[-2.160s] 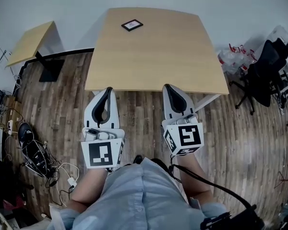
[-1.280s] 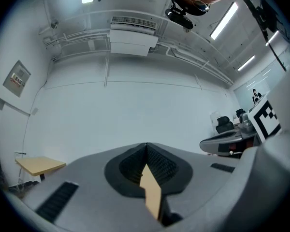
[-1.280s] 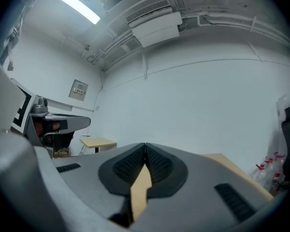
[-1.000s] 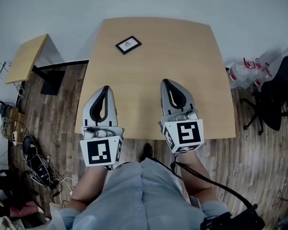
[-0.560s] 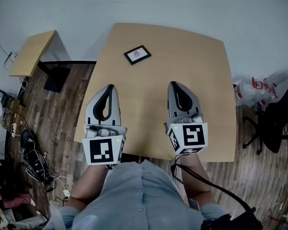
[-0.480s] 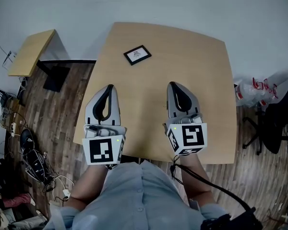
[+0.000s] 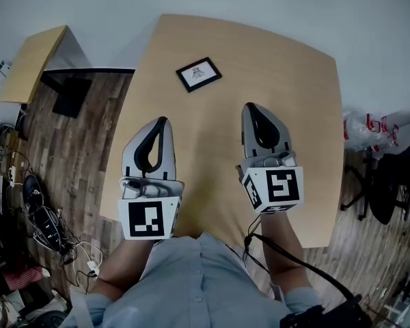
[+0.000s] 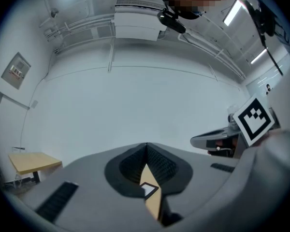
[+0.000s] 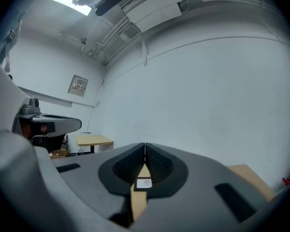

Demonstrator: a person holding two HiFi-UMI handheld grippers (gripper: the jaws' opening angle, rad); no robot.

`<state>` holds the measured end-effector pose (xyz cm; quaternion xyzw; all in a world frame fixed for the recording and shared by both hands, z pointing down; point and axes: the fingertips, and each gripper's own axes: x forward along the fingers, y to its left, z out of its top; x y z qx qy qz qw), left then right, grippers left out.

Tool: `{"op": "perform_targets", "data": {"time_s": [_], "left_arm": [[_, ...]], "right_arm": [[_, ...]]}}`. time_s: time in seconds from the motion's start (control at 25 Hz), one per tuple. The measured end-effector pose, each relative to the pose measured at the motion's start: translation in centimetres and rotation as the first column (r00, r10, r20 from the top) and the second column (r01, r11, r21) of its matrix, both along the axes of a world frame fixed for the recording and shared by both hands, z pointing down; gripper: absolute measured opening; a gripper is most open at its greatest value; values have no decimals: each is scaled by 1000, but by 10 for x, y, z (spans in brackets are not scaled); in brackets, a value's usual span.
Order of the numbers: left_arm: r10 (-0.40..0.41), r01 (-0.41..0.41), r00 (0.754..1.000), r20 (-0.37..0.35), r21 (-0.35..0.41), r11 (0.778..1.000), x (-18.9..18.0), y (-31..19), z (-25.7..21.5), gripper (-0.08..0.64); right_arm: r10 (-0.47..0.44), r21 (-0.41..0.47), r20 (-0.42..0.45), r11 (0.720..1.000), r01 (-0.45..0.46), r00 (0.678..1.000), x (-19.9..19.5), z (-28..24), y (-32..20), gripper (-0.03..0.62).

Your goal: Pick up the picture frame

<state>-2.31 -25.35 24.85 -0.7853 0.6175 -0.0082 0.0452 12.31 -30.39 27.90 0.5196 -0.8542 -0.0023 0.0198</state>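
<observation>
Head view: one picture frame, left tongs, right tongs, closed.

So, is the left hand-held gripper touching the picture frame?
Apart. The head view shows it plainly: the left hand-held gripper, jaws shut, sits short of the picture frame, with a stretch of bare table between them.

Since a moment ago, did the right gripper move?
Yes. The right gripper went forward, past the table's near edge and over its top, toward the picture frame.

One picture frame, two tables, two tongs, one chair.
</observation>
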Motion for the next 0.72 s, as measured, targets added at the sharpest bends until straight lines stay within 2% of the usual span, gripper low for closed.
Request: {"op": "perform_targets", "data": {"time_s": [0.24, 0.44, 0.72], "left_arm": [[-9, 8, 999, -34, -33, 999, -9, -32, 5, 0], [-24, 21, 999, -47, -59, 998, -21, -51, 11, 0], [-38, 28, 996, -80, -121, 992, -36, -72, 32, 0]], "right_arm": [[-3, 39, -4, 999, 3, 1000, 0, -28, -56, 2], [-25, 81, -41, 996, 28, 999, -11, -47, -96, 2], [-59, 29, -80, 998, 62, 995, -33, -12, -137, 3]]}}
